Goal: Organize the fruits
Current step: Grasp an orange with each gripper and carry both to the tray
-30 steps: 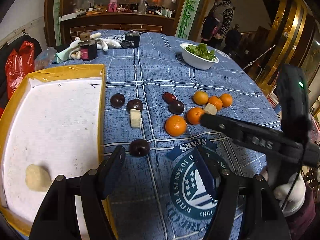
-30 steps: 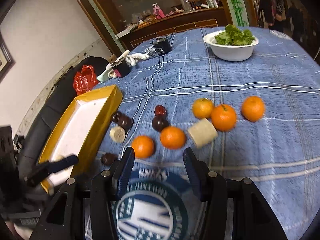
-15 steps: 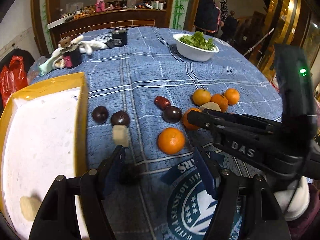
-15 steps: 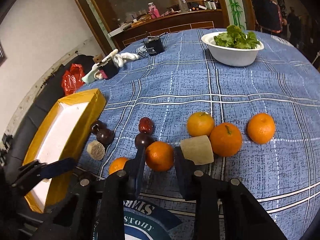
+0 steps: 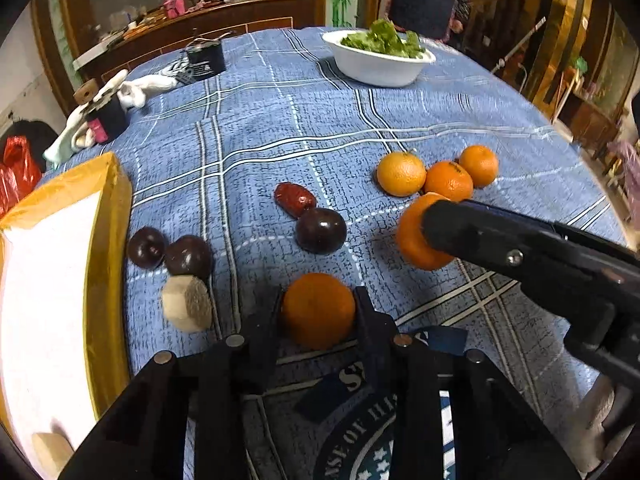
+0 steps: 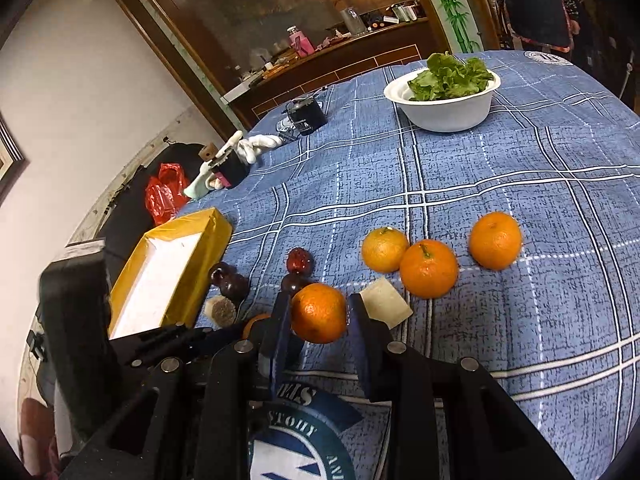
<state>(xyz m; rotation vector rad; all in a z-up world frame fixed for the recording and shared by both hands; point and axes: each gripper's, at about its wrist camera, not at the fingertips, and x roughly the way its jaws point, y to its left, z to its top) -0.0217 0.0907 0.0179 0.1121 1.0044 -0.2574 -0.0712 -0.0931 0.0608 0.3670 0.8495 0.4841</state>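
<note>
An orange (image 5: 318, 312) sits on the blue cloth between the fingers of my left gripper (image 5: 318, 309), whose jaws are closing with both pads against it. My right gripper (image 6: 319, 314) is shut on a second orange (image 6: 319, 312); in the left wrist view one right finger (image 5: 460, 228) covers part of that fruit. Three more oranges (image 5: 449, 181) lie together behind. Dark plums (image 5: 321, 230), (image 5: 146, 247), (image 5: 188, 256) and a red date (image 5: 295, 199) lie in the middle. The yellow tray (image 5: 116, 216) is at the left.
A beige chunk (image 5: 186, 304) lies by the plums and a pale block (image 6: 386, 307) beside my right gripper. A white bowl of greens (image 5: 376, 66), a black jar (image 5: 206, 60) and white gloves (image 5: 136, 90) are at the back. A person stands beyond the table.
My left gripper slid right, away from the tray and a dark plum, came down over an orange and closed. My right gripper moved forward and closed on another orange.
</note>
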